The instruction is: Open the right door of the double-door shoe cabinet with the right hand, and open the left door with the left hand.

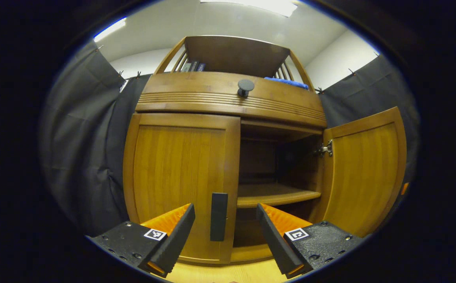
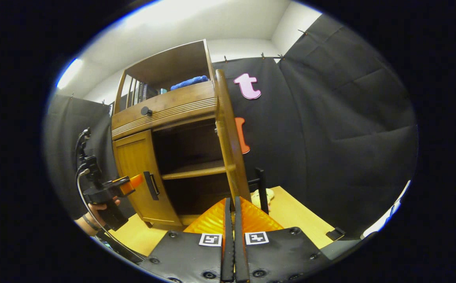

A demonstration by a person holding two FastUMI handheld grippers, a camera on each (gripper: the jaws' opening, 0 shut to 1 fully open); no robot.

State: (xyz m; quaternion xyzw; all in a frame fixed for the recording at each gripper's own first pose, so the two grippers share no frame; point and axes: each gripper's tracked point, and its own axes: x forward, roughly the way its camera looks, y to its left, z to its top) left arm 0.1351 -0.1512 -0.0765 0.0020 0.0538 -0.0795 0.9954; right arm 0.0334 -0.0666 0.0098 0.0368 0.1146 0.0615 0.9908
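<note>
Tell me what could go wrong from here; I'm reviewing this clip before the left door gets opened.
1. The left gripper is open around the left door's handle without touching it; closing off-center could slip off.
2. The right door stands open beside the shut right gripper, which could bump it.

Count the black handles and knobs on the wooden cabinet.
3. A black bar handle on the closed left wooden door, a black bar handle on the open right wooden door, and a round black knob on the drawer above.
</note>
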